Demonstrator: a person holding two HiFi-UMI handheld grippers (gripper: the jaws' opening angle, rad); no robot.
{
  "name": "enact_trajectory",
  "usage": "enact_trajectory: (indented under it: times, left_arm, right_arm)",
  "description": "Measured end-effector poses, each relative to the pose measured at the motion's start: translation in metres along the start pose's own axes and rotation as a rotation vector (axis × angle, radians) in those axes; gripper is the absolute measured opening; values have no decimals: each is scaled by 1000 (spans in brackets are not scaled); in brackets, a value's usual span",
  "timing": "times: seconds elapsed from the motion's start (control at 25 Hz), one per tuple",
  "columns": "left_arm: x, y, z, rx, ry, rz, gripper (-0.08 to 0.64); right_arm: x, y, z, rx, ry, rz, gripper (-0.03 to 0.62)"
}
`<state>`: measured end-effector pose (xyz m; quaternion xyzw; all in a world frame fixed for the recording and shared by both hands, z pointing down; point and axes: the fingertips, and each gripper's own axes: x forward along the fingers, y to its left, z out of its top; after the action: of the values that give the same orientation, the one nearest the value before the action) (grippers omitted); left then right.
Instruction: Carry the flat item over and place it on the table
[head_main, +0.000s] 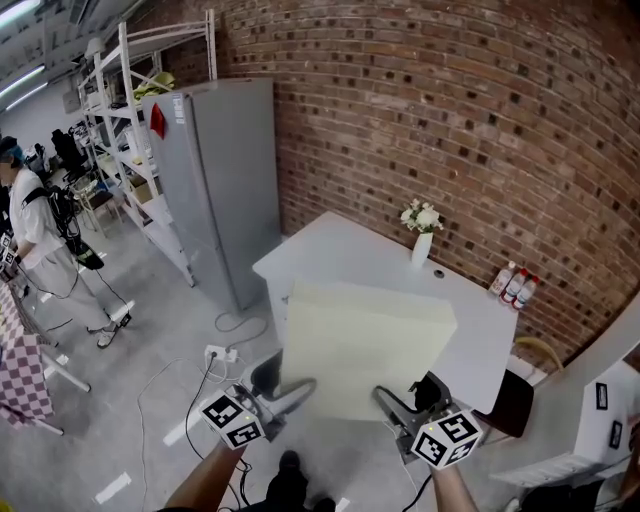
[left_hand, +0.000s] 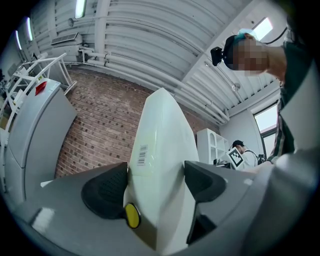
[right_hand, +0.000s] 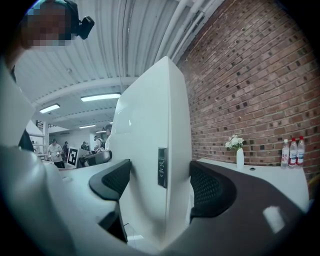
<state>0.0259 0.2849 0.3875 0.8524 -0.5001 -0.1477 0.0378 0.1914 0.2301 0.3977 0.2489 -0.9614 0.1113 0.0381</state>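
Our left gripper (head_main: 297, 388) at 7 o'clock and right gripper (head_main: 388, 398) at 5 clamp fingers (left_hand: 105, 191) on the flat item (head_main: 365, 345) by the counter (head_main: 330, 250); pushing toward 1 o'clock could topple the vase (head_main: 421, 247).

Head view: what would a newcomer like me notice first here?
A big pale flat panel fills the middle, clamped at its near edge by the left gripper and the right gripper, with a white table just beyond it. Behind rises a red brick wall, and a small vase of white flowers stands at the table's far side.
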Motion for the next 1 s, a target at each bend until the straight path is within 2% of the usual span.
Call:
enact_trajectory:
  times: [0.56,1.0]
  left_arm:
    - [47,129,13,-14,26,-44,357]
    - [63,200,17,-31,57,-92,357]
  right_arm:
    - [123,-38,20,17,13,-48,368]
    - [188,-47,25,12,26,-102,370]
